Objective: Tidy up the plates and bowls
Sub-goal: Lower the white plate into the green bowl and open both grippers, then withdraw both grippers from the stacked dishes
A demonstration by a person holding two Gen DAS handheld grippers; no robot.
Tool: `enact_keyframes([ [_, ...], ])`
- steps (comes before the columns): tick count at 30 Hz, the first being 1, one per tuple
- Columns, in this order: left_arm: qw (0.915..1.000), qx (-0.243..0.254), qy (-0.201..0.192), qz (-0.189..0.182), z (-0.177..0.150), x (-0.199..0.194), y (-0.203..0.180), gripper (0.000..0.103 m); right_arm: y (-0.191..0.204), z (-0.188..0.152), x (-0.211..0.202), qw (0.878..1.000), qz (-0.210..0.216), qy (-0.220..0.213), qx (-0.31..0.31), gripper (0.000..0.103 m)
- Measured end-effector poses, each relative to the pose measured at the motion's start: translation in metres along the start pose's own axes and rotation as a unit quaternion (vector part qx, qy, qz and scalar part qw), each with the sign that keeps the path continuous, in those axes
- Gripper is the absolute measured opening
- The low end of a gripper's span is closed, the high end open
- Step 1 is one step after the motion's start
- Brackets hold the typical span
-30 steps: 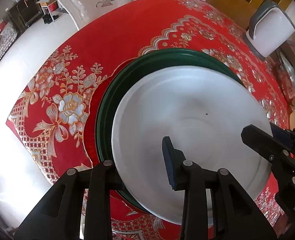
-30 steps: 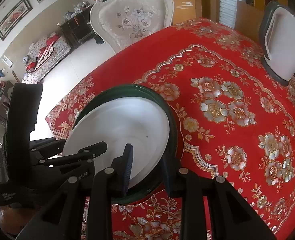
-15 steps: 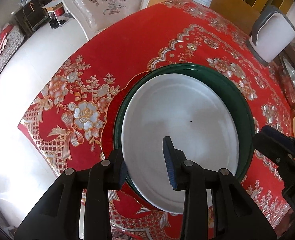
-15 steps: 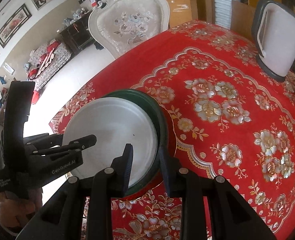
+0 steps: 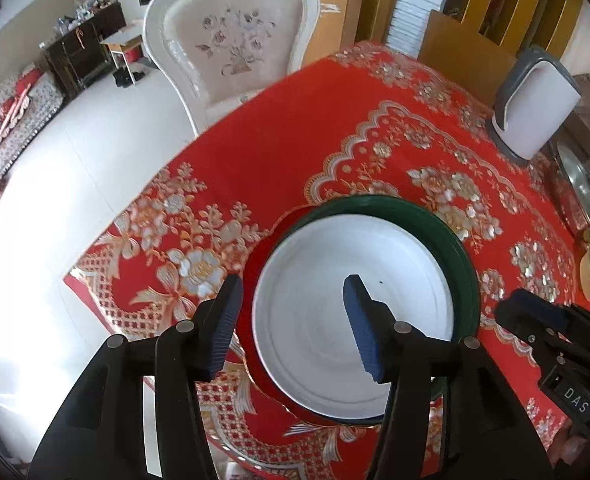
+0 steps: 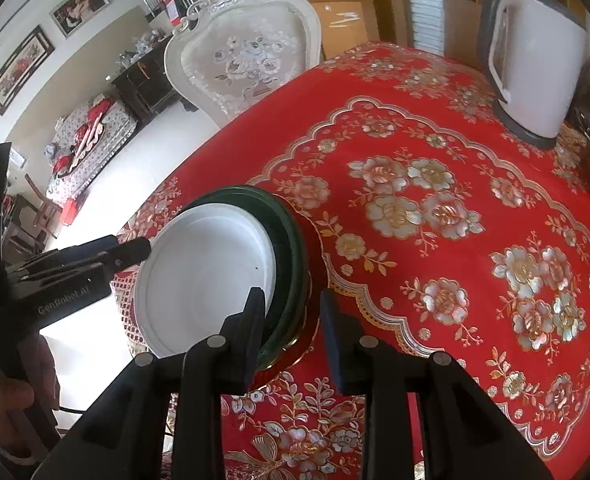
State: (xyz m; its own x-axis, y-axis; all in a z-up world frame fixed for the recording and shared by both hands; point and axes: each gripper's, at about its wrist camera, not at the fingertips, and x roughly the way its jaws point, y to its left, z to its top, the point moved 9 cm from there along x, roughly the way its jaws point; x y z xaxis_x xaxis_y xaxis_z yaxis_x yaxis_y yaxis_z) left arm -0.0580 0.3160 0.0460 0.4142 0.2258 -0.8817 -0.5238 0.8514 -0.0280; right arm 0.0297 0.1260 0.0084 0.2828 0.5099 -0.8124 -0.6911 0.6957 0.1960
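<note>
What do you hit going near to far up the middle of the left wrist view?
Left tongs → white plate → green plate rim → red floral tablecloth → white carved chair

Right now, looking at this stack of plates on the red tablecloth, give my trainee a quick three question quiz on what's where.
1. True or false: the white plate lies on top of the green plate.
2. Multiple choice: the left gripper is A) shut on the white plate, B) open above the stack, holding nothing, C) shut on the kettle.
3. Fill in: at the far corner of the tablecloth stands a white and grey ____.

Key
1. True; the green rim shows around the white plate's far side.
2. B; both fingers stand apart. The right gripper is open too, at the stack's edge.
3. Kettle.
</note>
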Motion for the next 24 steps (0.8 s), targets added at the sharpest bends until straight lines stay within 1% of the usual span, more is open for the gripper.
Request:
enact_keyframes([
  [5,1.0000,0.001,-0.005,0.000,0.004,-0.004,-0.001,0.053,-0.005,-0.001,-0.004,1.000,-0.002,-0.004,0.008,0.029],
  [9,0.9998,0.017,-0.006,-0.012,0.005,-0.007,-0.019,0.053,-0.013,-0.005,-0.007,1.000,-0.007,-0.005,0.015,0.029],
  [10,0.9996,0.024,-0.006,-0.017,0.005,-0.007,-0.026,0.053,-0.017,-0.006,-0.009,1.000,-0.008,-0.006,0.019,0.030],
  [12,0.9990,0.037,-0.006,-0.025,0.004,-0.009,-0.042,0.053,-0.024,-0.009,-0.011,1.000,-0.011,-0.005,0.028,0.034],
  [19,0.9942,0.092,-0.001,-0.057,-0.002,-0.010,-0.103,0.053,-0.056,-0.024,-0.029,0.997,-0.027,-0.014,0.065,0.037],
  [20,0.9932,0.100,0.000,-0.061,-0.003,-0.010,-0.112,0.053,-0.062,-0.027,-0.032,0.997,-0.031,-0.015,0.072,0.039],
  [21,0.9920,0.107,0.003,-0.066,-0.006,-0.010,-0.122,0.053,-0.069,-0.030,-0.036,0.996,-0.034,-0.016,0.080,0.043],
  [24,0.9875,0.129,0.023,-0.087,-0.016,-0.005,-0.155,0.053,-0.092,-0.042,-0.047,0.993,-0.044,-0.020,0.107,0.044],
])
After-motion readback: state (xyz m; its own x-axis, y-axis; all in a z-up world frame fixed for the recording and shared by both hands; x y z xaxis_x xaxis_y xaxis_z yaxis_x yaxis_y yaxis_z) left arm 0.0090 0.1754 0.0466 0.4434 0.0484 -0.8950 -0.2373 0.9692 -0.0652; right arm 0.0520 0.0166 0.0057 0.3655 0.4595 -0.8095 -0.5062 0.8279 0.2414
